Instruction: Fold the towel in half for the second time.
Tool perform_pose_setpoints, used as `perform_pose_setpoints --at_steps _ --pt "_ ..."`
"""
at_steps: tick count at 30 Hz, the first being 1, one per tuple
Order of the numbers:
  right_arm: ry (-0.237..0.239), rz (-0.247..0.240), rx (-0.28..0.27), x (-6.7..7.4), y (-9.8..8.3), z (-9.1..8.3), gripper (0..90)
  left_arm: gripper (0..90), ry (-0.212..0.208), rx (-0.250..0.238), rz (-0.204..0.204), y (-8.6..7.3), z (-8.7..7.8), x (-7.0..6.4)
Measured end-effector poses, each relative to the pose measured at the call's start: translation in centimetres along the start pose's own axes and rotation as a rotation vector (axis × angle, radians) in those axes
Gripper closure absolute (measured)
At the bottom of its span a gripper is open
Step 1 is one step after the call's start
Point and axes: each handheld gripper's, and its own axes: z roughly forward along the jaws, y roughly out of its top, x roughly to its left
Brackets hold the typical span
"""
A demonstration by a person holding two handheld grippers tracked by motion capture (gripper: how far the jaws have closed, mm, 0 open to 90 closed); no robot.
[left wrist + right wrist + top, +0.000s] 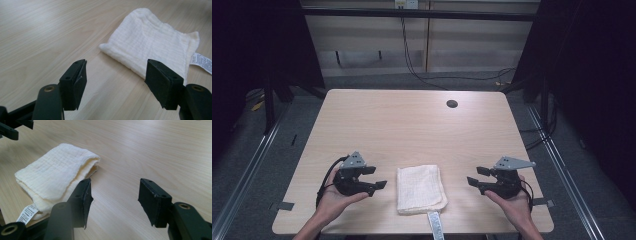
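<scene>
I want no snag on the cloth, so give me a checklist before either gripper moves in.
1. Left gripper open, nothing between the jaws: ok.
2. Right gripper open, nothing between the jaws: ok.
3. Cloth lies folded and flat between the two grippers, touched by neither: ok.
4. Cloth fully on the table: not ok, its label hangs over the near edge.
5. Tabletop around the cloth bare of clutter: ok.
6. Number of folded layers: cannot tell.
</scene>
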Motion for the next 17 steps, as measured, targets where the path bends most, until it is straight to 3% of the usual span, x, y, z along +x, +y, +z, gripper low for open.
perform_pose_setpoints --at_steps 8,13,17 --pt "-0.045 0.033 -0.037 -1.1 -0.9 -1.1 41.3 32.3 0.019 -0.022 -0.052 -3.0 -2.4 0.4" --pt "-0.077 0.048 -0.043 -1.5 -1.9 -1.0 37.8 31.6 0.044 -0.061 -0.129 -5.2 -3.1 1.4" --pt "-0.091 0.040 -0.038 -1.9 -2.2 -0.6 36.1 29.9 0.059 -0.054 -0.122 -5.2 -2.7 1.5"
